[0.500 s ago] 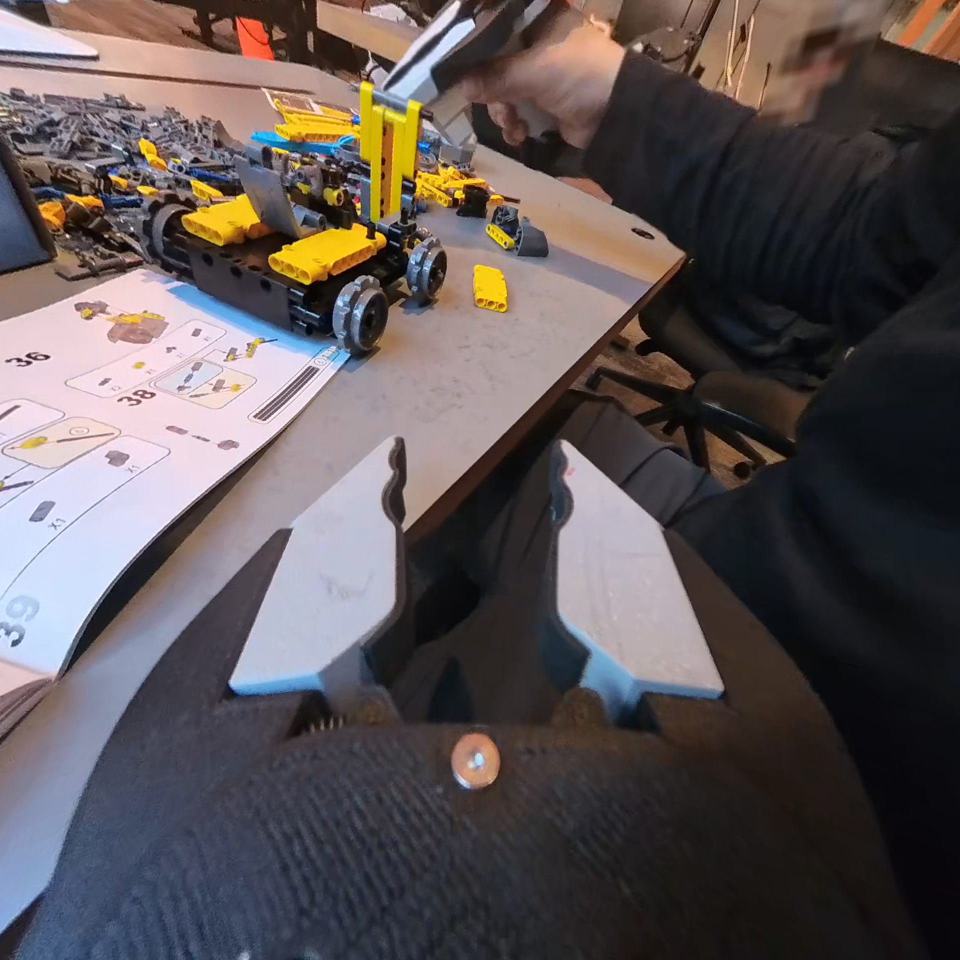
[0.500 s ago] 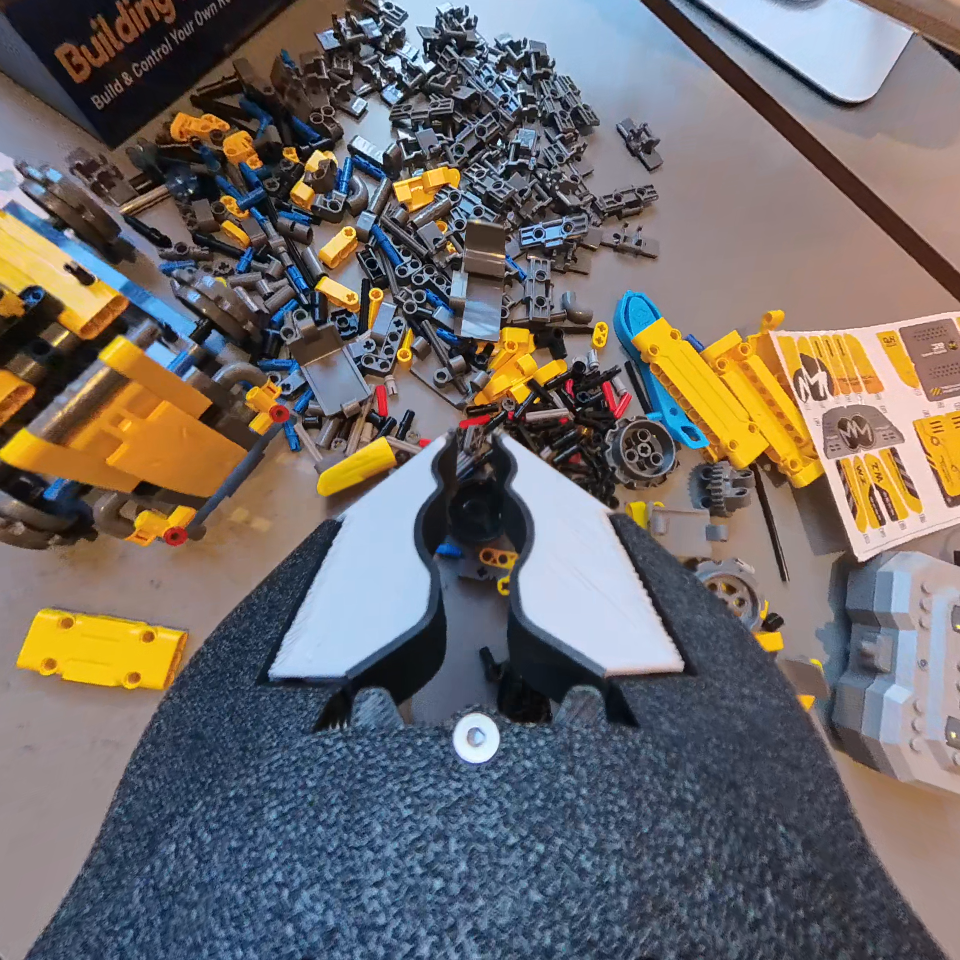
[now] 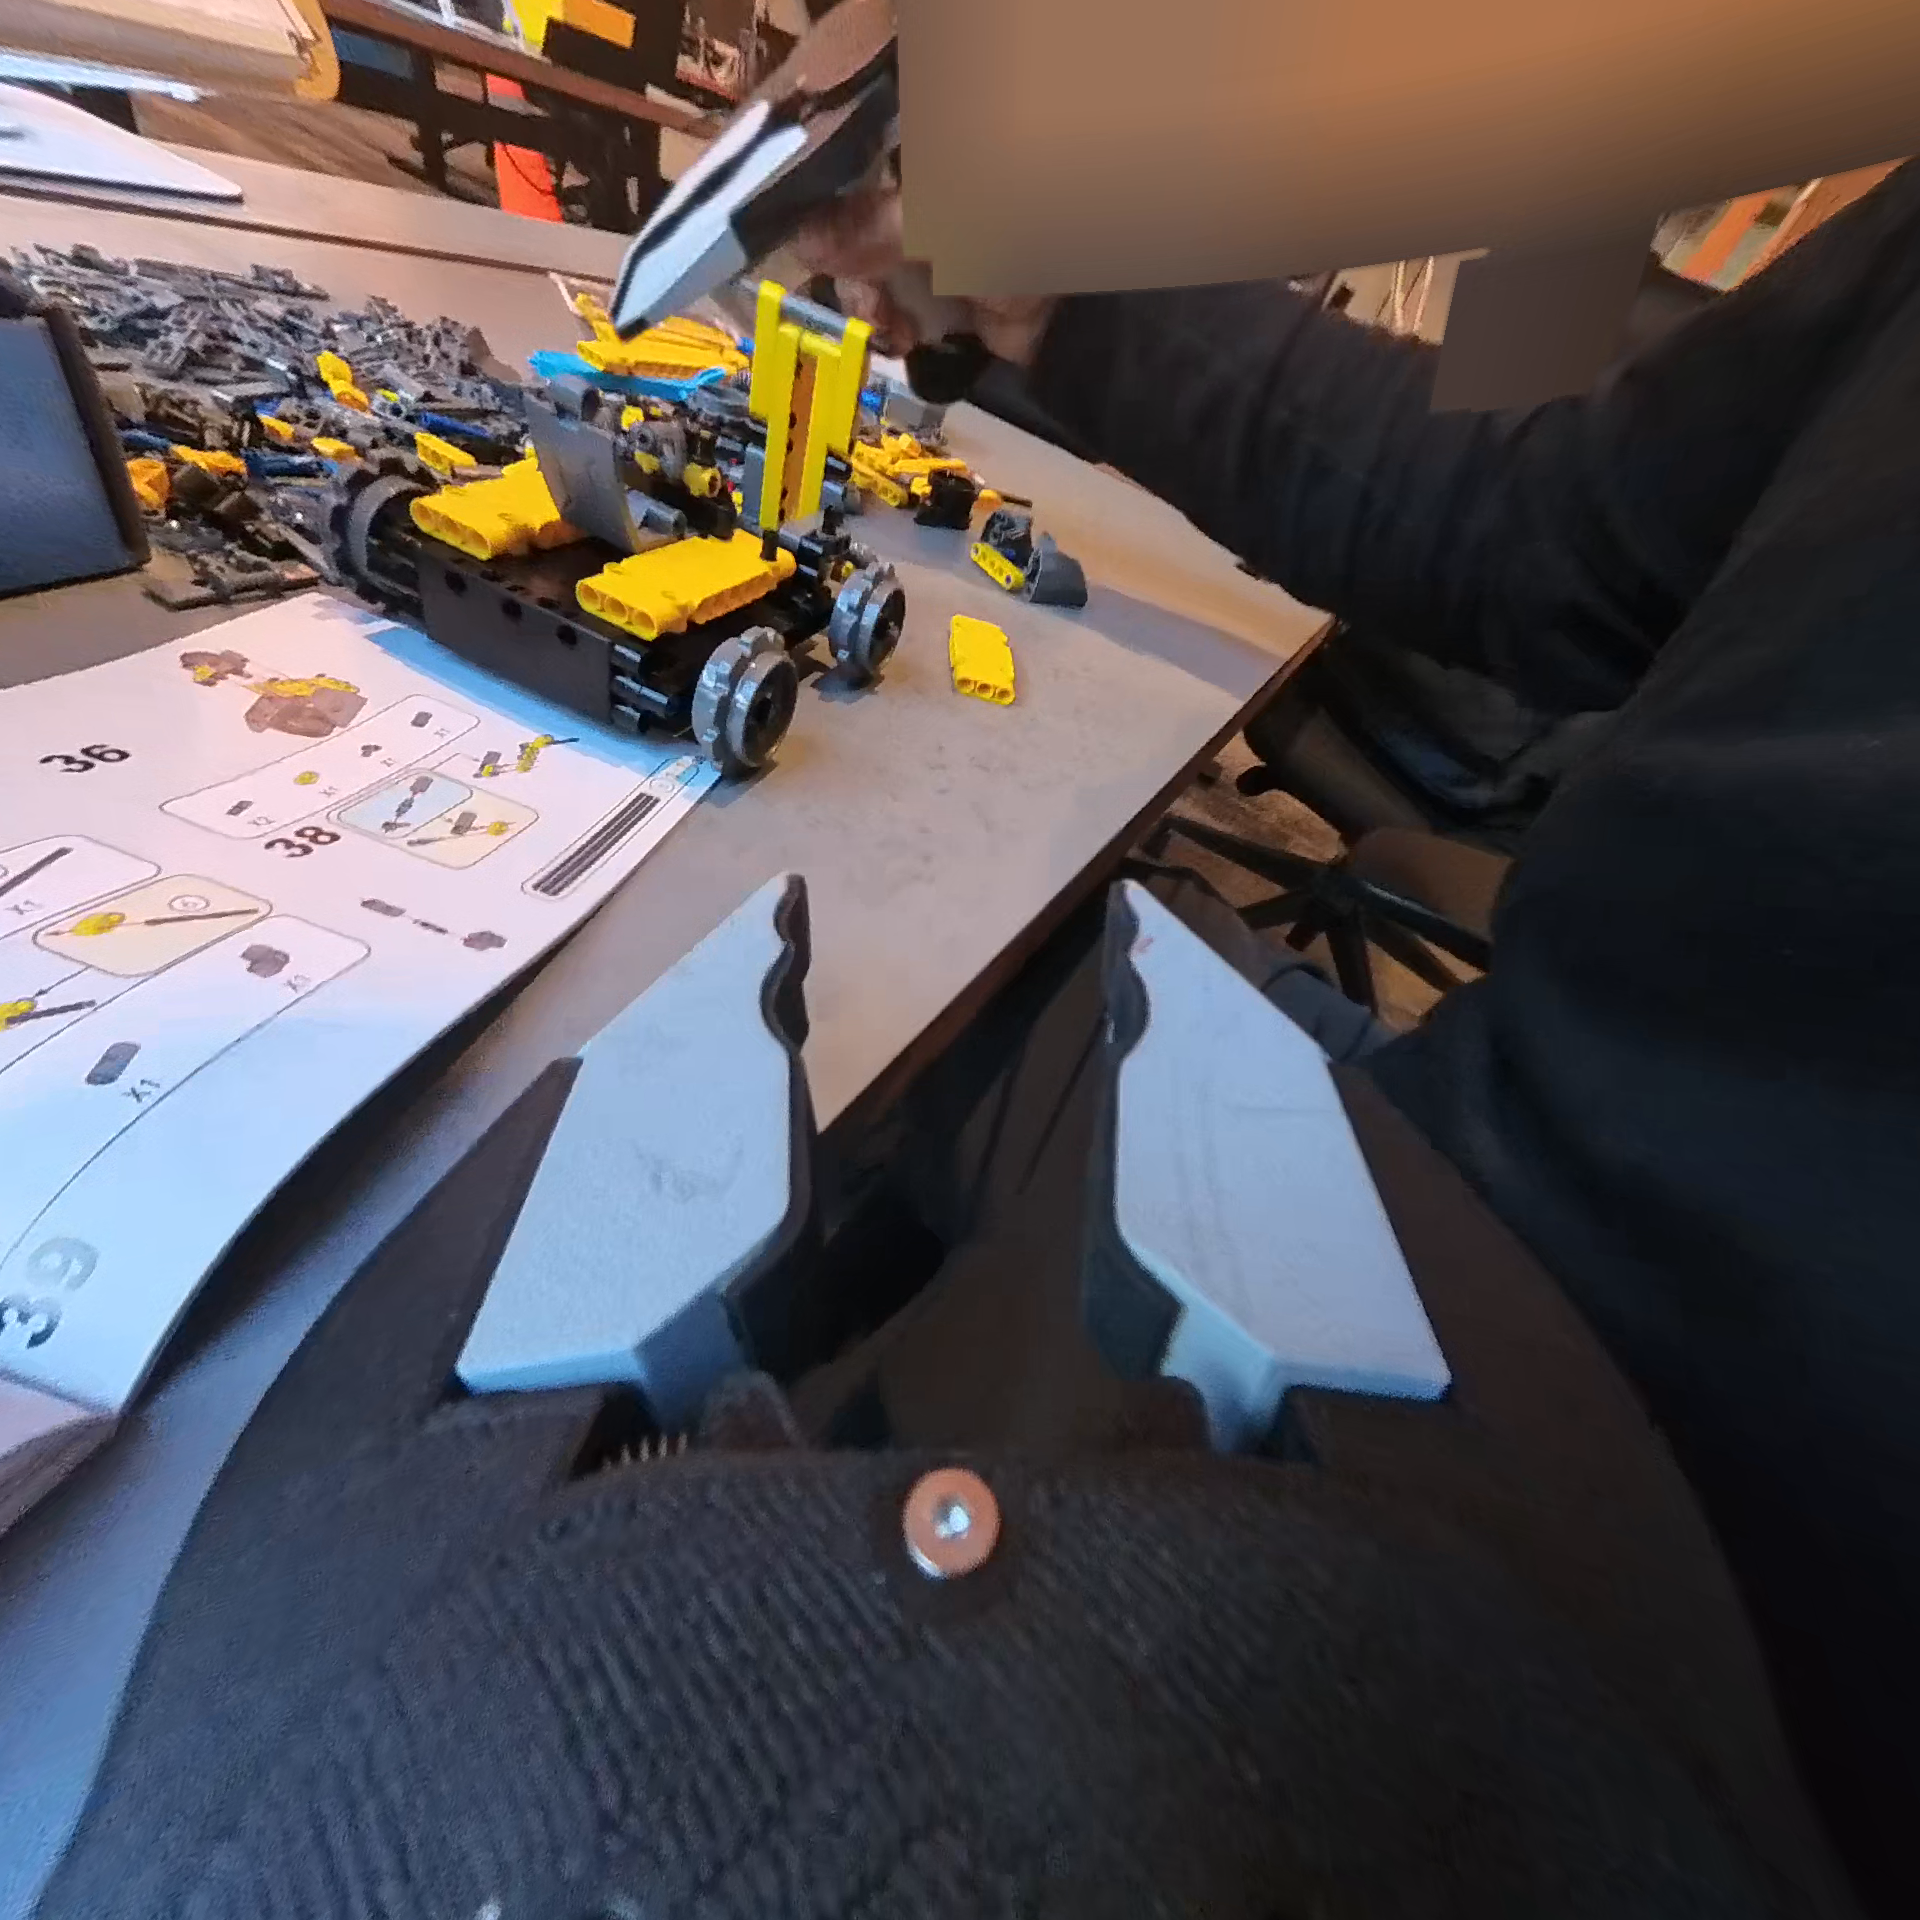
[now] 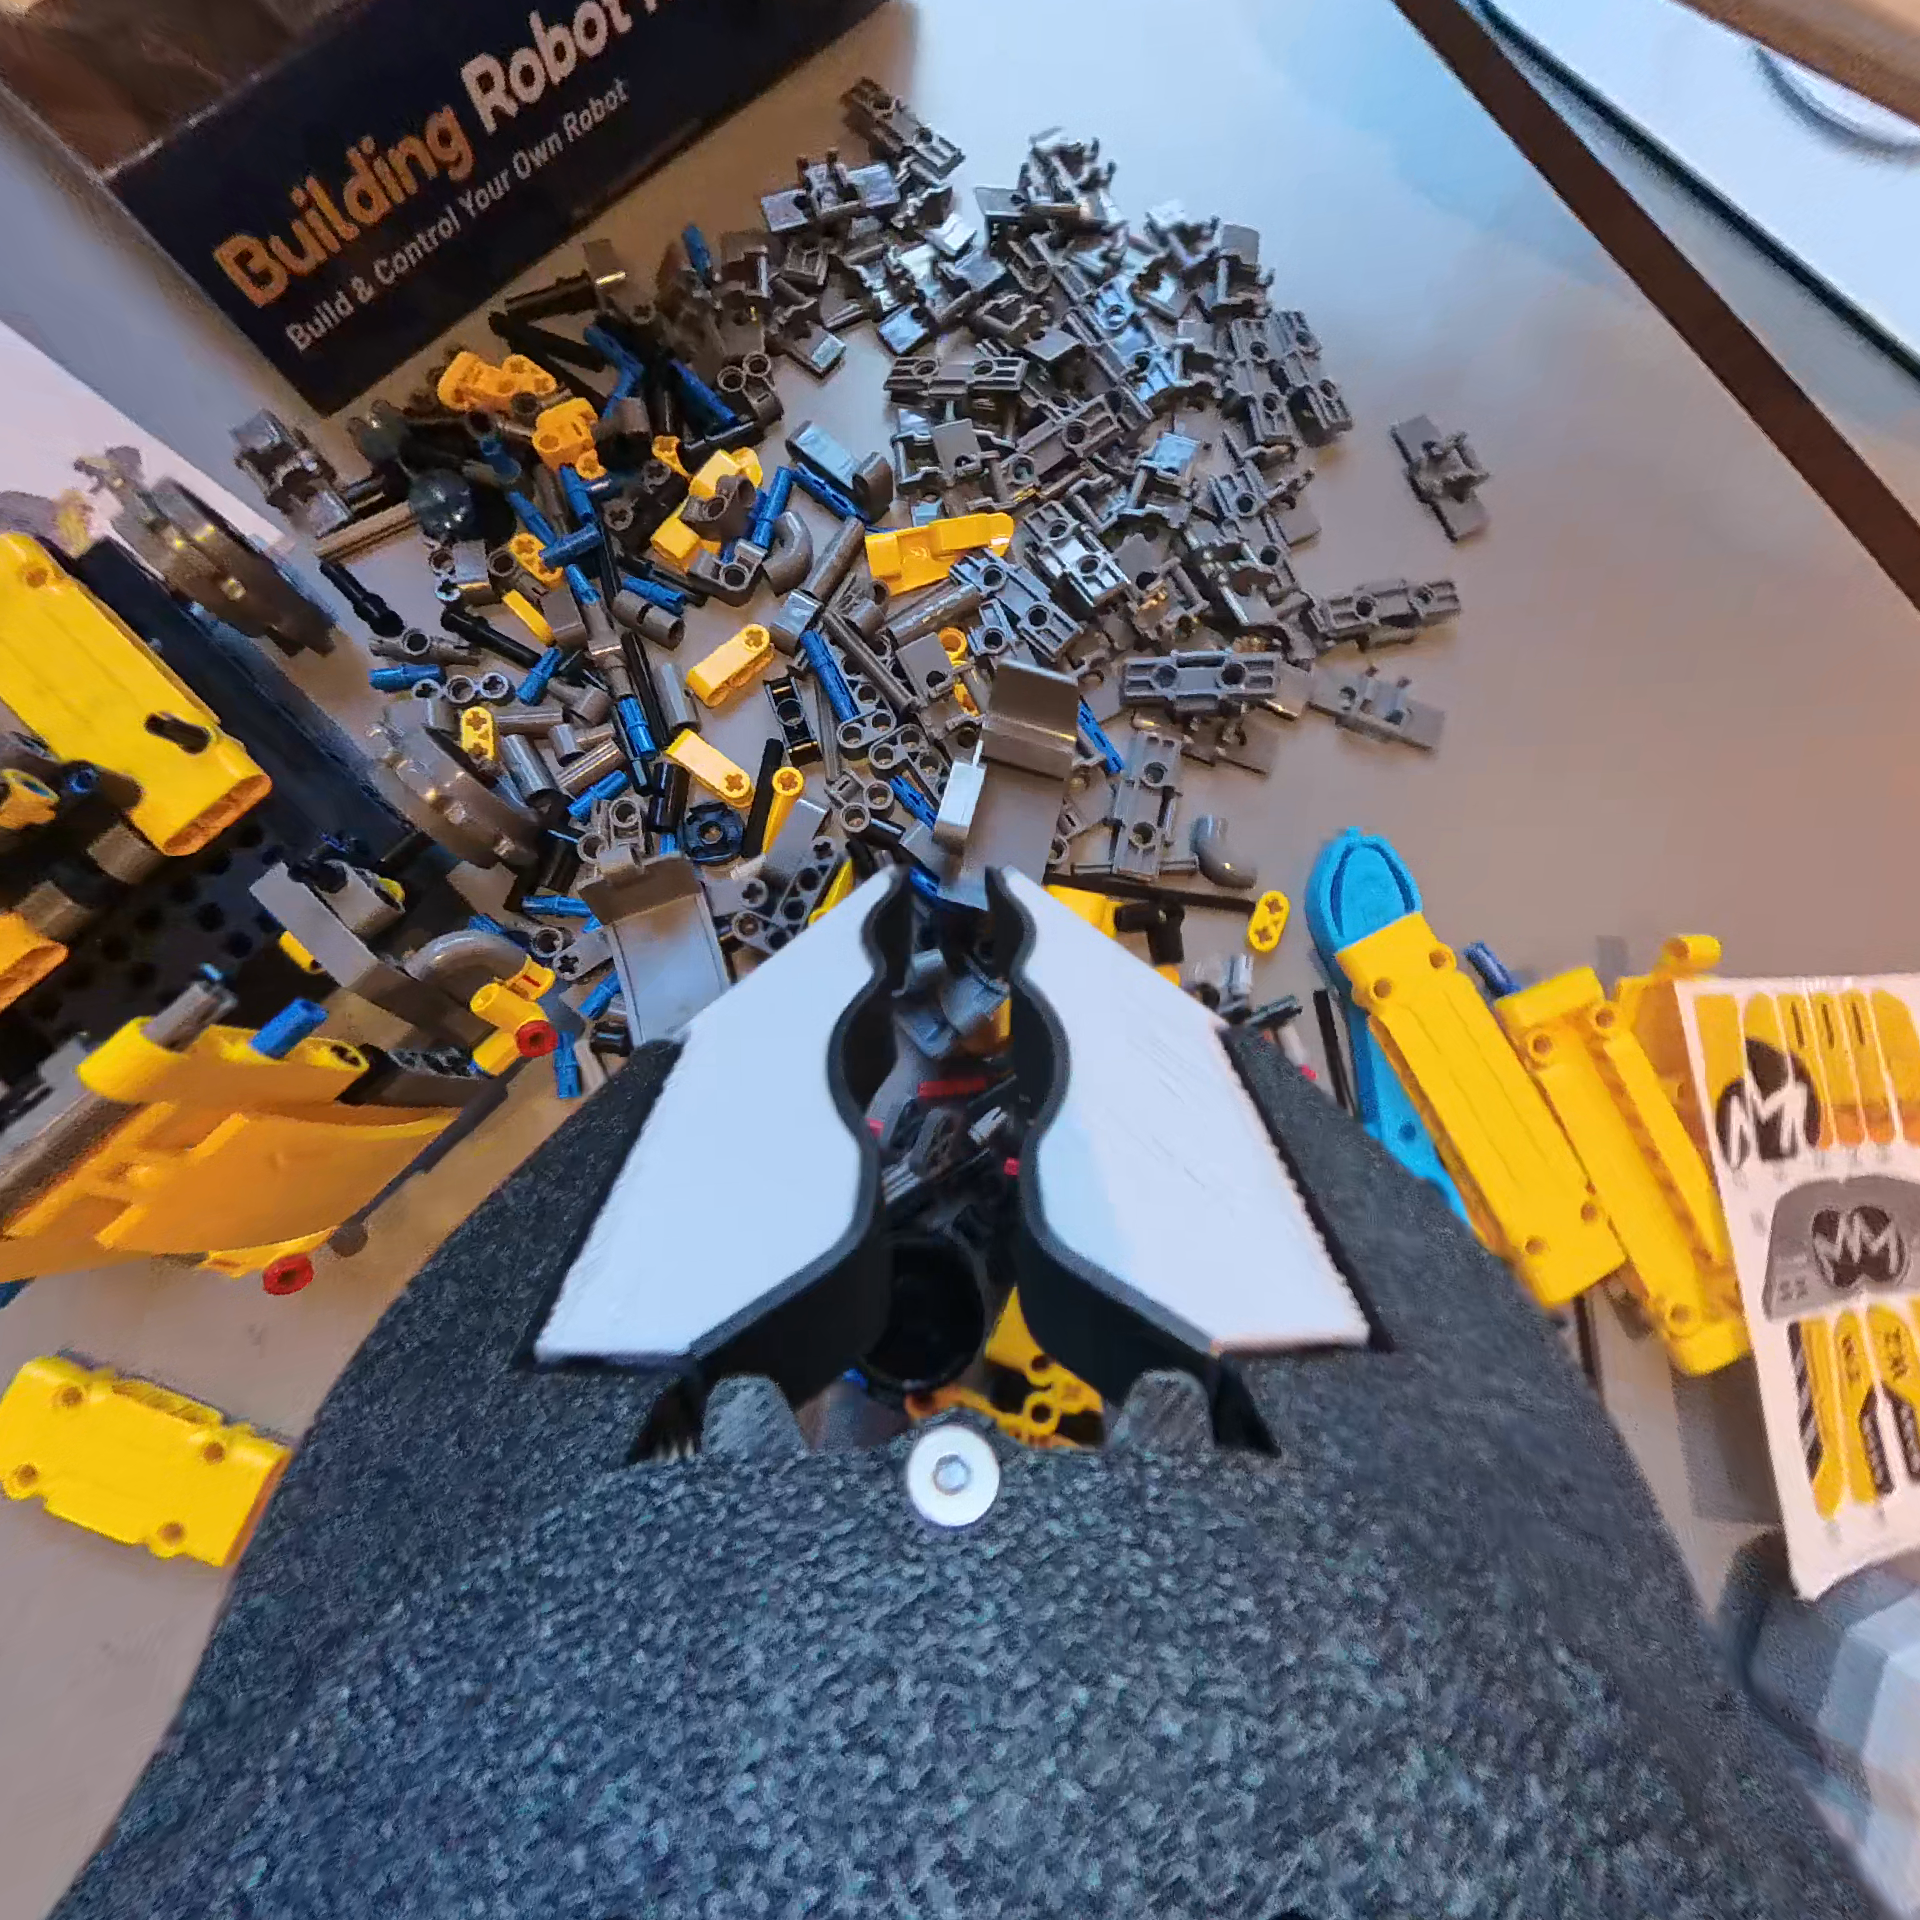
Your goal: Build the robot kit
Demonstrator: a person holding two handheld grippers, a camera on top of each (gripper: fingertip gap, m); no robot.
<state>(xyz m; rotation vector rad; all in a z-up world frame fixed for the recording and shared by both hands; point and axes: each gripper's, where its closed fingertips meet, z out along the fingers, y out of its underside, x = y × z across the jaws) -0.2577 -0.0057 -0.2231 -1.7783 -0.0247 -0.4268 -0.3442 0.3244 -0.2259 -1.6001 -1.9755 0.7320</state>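
Note:
My left gripper is open and empty, held over the near edge of the grey table. Beyond it stands a partly built yellow and black toy vehicle. My right gripper hangs low over a heap of loose grey, black, blue and yellow building parts. Its jaws are nearly together, with a small black piece between the tips. The right gripper also shows in the left wrist view, tip down behind the vehicle. The vehicle sits left of the right gripper.
An open instruction booklet lies left of the vehicle. A loose yellow panel lies to its right. Long yellow beams on a blue part, a sticker sheet and a dark box surround the heap. A person's dark sleeve crosses the table's edge. One gripper's finger ends stand about 35 centimeters off the other's.
My right gripper has moved forward over the heap, past a black round part, and lower behind the vehicle. My left gripper has barely moved and stays open.

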